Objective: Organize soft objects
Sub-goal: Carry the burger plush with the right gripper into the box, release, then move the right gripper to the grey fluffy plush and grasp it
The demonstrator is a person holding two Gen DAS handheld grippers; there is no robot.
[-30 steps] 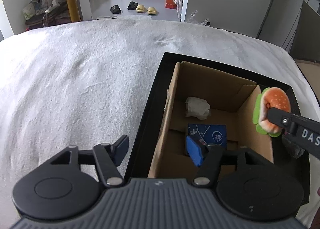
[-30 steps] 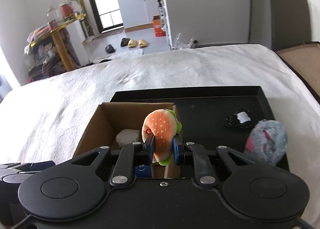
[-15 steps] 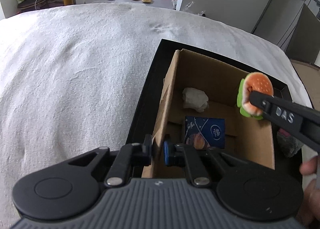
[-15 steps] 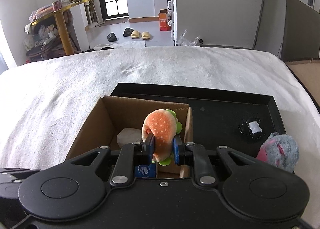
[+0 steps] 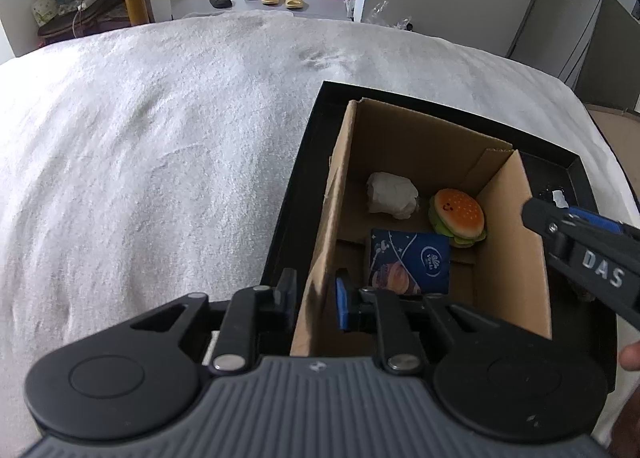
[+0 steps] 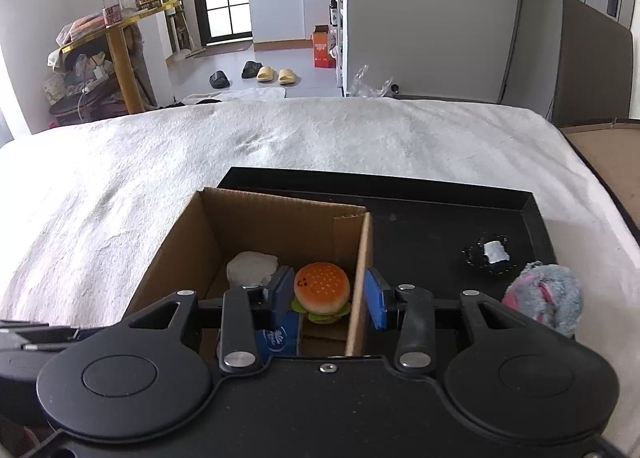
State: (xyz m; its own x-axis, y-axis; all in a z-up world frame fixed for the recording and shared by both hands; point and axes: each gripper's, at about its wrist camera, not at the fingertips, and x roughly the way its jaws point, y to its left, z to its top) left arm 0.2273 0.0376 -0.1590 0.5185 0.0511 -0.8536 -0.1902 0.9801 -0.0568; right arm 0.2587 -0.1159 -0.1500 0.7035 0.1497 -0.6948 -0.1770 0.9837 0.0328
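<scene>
A cardboard box (image 5: 512,234) (image 6: 180,234) stands in a black tray (image 5: 304,177) (image 6: 440,217) on a white blanket. Inside lie a plush burger (image 5: 457,217) (image 6: 322,290), a white soft lump (image 5: 391,198) (image 6: 251,267) and a blue tissue packet (image 5: 410,260) (image 6: 276,338). My left gripper (image 5: 316,296) is shut on the box's left wall. My right gripper (image 6: 329,300) is open and empty above the box's right wall, with the burger below it; it shows from the side in the left wrist view (image 5: 584,258).
A fluffy grey and pink toy (image 6: 542,298) lies in the tray's right part, beside a small black thing with a white tag (image 6: 490,252). A brown board (image 6: 600,149) lies past the blanket's right edge. Slippers and furniture stand on the floor behind.
My right gripper opened and let the burger go; it now lies in the box beside the white lump. My left gripper closed on the box's left wall.
</scene>
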